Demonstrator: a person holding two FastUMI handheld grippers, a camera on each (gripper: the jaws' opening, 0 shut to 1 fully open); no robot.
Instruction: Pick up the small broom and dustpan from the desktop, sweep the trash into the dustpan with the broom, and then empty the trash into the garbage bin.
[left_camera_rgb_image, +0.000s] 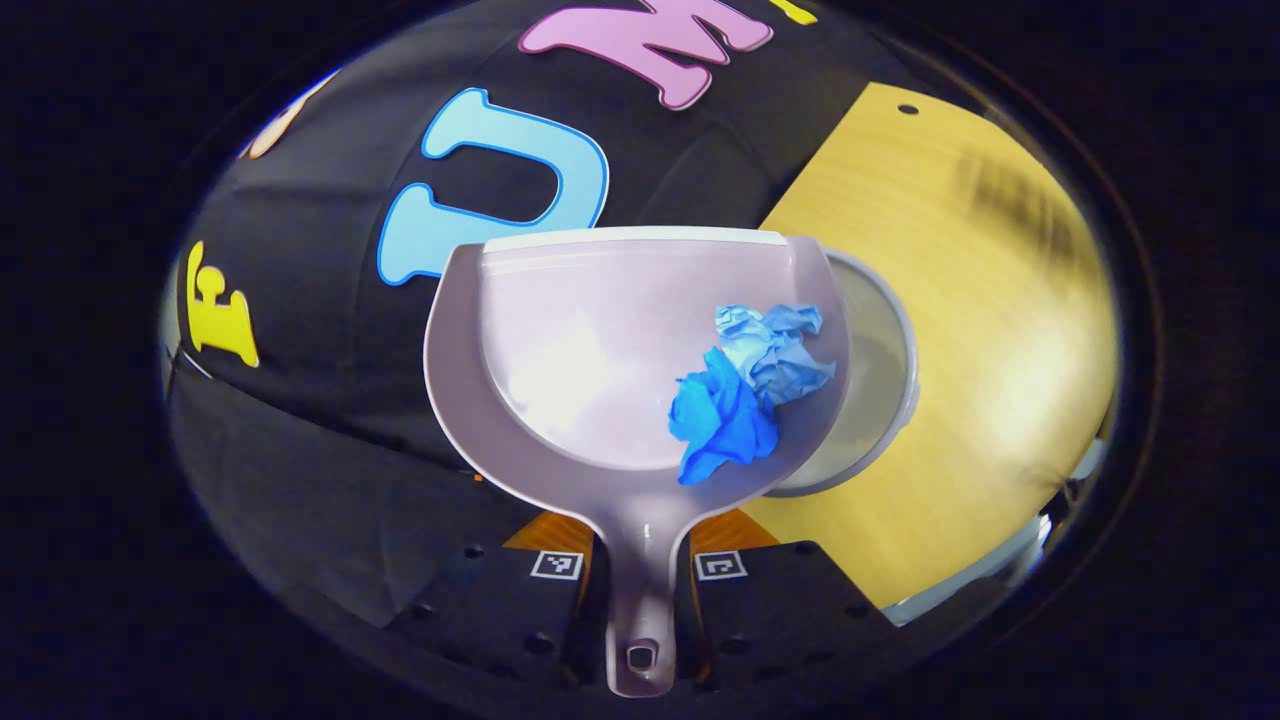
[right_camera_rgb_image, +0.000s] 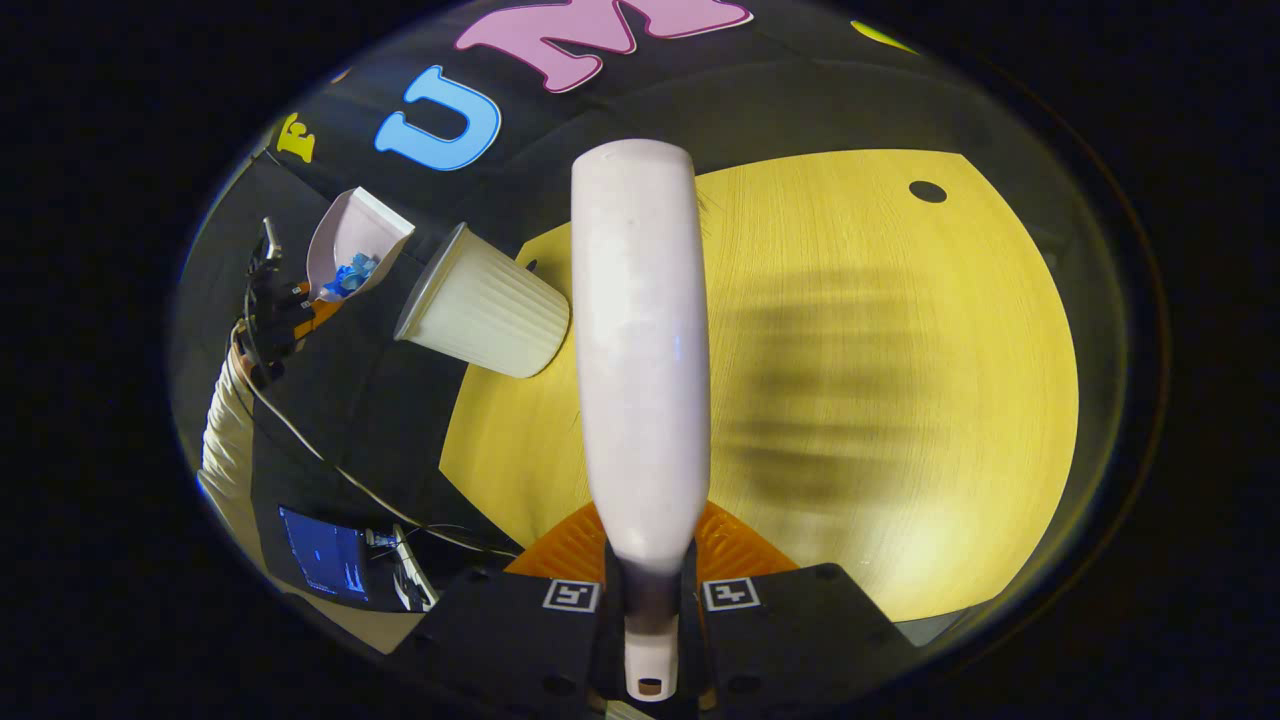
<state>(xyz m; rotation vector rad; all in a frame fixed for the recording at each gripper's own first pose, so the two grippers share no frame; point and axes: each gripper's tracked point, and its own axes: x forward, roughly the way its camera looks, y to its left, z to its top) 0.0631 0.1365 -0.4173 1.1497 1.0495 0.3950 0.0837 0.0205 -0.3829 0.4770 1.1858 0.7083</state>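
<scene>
A: Where does the open room lie? In the right gripper view the wooden desktop (right_camera_rgb_image: 900, 400) spreads wide and bare to the right of the broom (right_camera_rgb_image: 640, 350), with 1 dark hole near its far edge; the garbage bin (right_camera_rgb_image: 485, 305) stands at the desktop's left edge.

B: And the dustpan (left_camera_rgb_image: 600, 380)? The left gripper (left_camera_rgb_image: 640, 585) has both fingers pressed on its handle, the pan held up off the desktop. 2 crumpled blue scraps of trash (left_camera_rgb_image: 745, 390) lie touching in its right half.

A: In the left gripper view the bin's rim (left_camera_rgb_image: 885, 340) peeks out just behind the pan's right side, the rest of it hidden by the pan.

B: The right gripper (right_camera_rgb_image: 650, 600) is clamped on the broom's handle. The bristles cannot be made out; the broom's back covers them.

A: Far left, the other gripper (right_camera_rgb_image: 280, 315) holds the pan beside the bin, a pale sleeve (right_camera_rgb_image: 220, 430) below it.
</scene>
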